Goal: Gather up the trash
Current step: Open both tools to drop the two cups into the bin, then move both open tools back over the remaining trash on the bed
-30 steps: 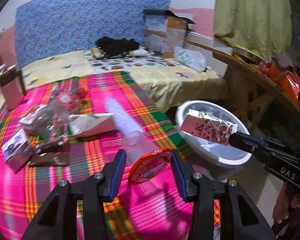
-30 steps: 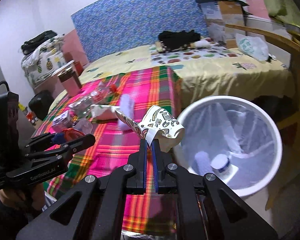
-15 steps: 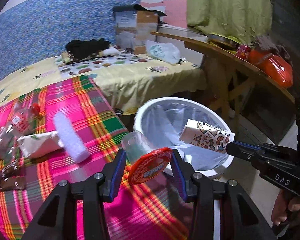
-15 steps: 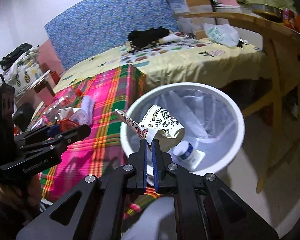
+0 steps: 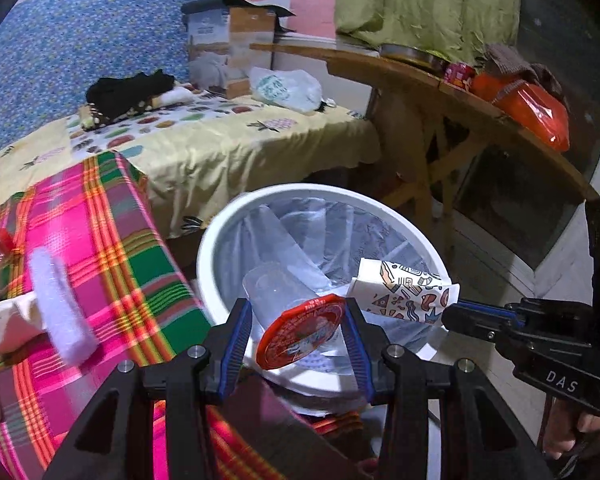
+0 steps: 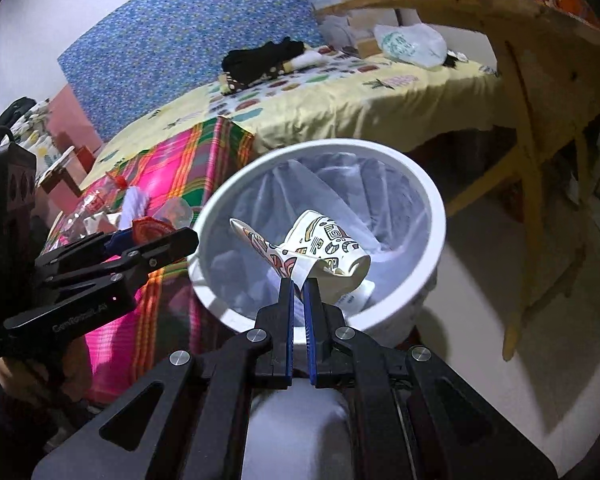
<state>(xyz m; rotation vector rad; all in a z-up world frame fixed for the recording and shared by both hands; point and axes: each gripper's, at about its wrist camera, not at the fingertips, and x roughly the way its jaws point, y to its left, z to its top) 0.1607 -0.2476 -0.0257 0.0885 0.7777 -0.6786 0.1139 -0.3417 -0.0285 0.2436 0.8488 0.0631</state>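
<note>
I'm working in a small bedroom, at the foot of a bed under a pink plaid blanket (image 5: 100, 264), with a white lined trash bin (image 6: 432, 216) on the floor beside it. Nearest me, my left gripper (image 5: 296, 332) is clamped on a clear plastic cup with a red foil lid (image 5: 300, 328), held over the bin's near rim. My right gripper (image 6: 298, 280) is pinched nearly flat on the crumpled rim of a patterned paper cup (image 6: 320, 248), which hangs over the bin's mouth. A small white bottle (image 6: 356, 296) already lies inside. Beyond, on the blanket, a white roll (image 5: 60, 304) and more wrappers and a plastic bottle (image 6: 96, 204) wait. My worry is the left cup: it sits just at the rim, so letting go here could bounce it off the edge onto the floor. The two cups are also close enough to knock together.
</note>
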